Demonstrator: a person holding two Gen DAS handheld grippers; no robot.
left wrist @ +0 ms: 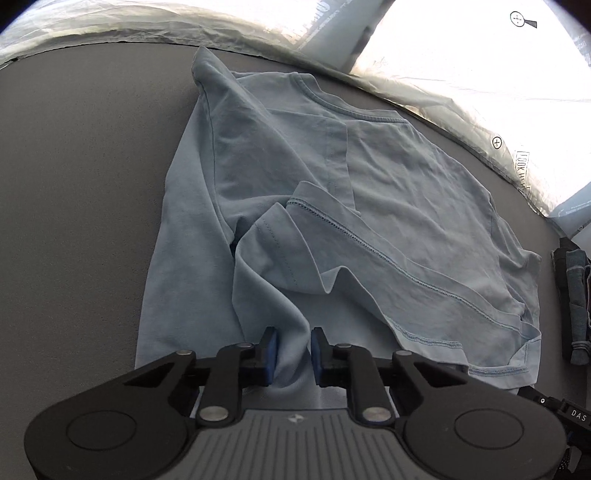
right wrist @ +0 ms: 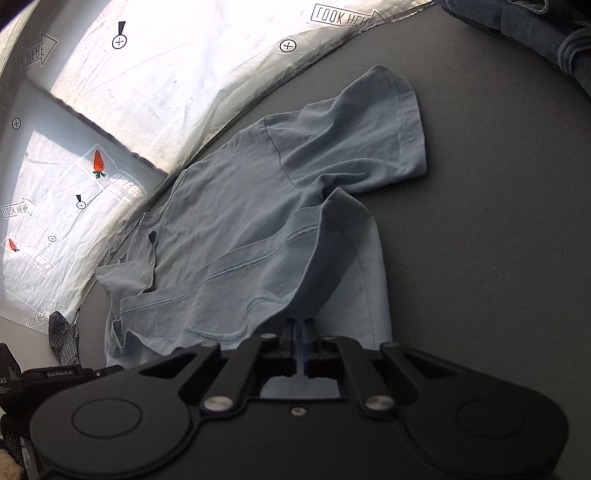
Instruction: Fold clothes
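A light blue T-shirt (left wrist: 388, 192) lies on the dark grey table (left wrist: 74, 184), its hem lifted and folded back toward the collar. My left gripper (left wrist: 293, 350) is shut on a bunched fold of the shirt near its bottom edge, cloth filling the space between the blue pads (left wrist: 271, 350). In the right wrist view the same T-shirt (right wrist: 240, 221) spreads ahead, one sleeve (right wrist: 362, 129) flat at the upper right. My right gripper (right wrist: 299, 343) is shut on a thin layer of the shirt's hem, which drapes over the fingertips.
A crinkled white sheet (right wrist: 166, 74) printed with arrows, crosshair marks and carrots hangs beyond the table's far edge. Folded denim (left wrist: 576, 295) sits at the right of the table, also as dark denim (right wrist: 535, 29). A checked cloth (right wrist: 64, 338) lies near the left edge.
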